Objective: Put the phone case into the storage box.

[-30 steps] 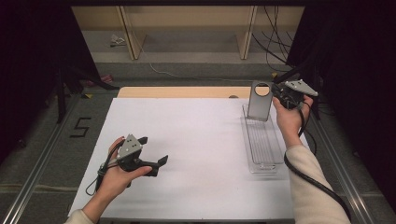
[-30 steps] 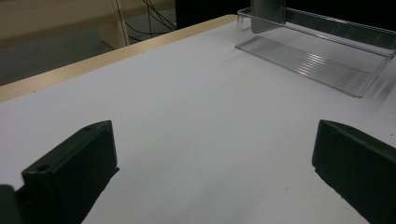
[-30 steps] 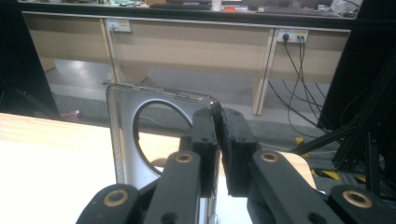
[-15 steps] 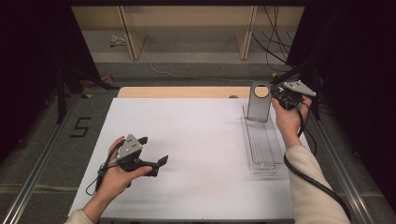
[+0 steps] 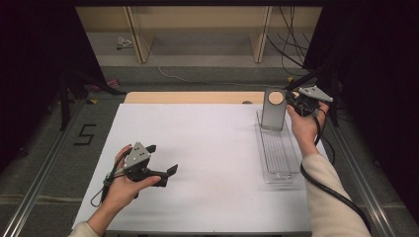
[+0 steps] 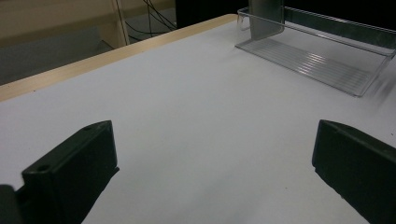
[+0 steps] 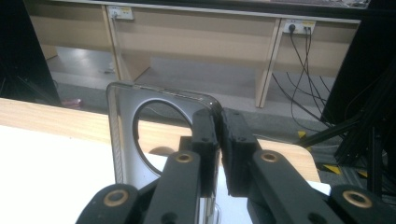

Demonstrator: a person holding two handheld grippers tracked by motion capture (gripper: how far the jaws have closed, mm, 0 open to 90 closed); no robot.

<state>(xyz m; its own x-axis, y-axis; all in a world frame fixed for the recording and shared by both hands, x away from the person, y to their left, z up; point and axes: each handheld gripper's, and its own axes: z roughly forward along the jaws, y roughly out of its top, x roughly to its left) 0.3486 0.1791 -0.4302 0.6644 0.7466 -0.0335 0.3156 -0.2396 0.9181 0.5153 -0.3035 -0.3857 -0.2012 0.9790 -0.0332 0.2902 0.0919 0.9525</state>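
A grey plate with a round hole (image 5: 273,116) stands upright at the far end of a clear plastic tray (image 5: 279,153) on the right side of the white table (image 5: 212,143). My right gripper (image 5: 291,101) is shut on the plate's right edge; in the right gripper view its pads (image 7: 220,135) pinch the rim of the grey plate (image 7: 122,140). My left gripper (image 5: 162,159) rests low over the table's near left, open, nothing between its jaws. From the left gripper view (image 6: 210,177) the tray (image 6: 322,60) and the plate (image 6: 266,18) lie farther off.
A wooden strip (image 5: 192,97) runs along the table's far edge. Beyond it stand shelf legs (image 5: 259,34) and loose cables (image 5: 291,44) on the floor. A floor mark "5" (image 5: 85,134) lies left of the table. Dark frame rails flank both sides.
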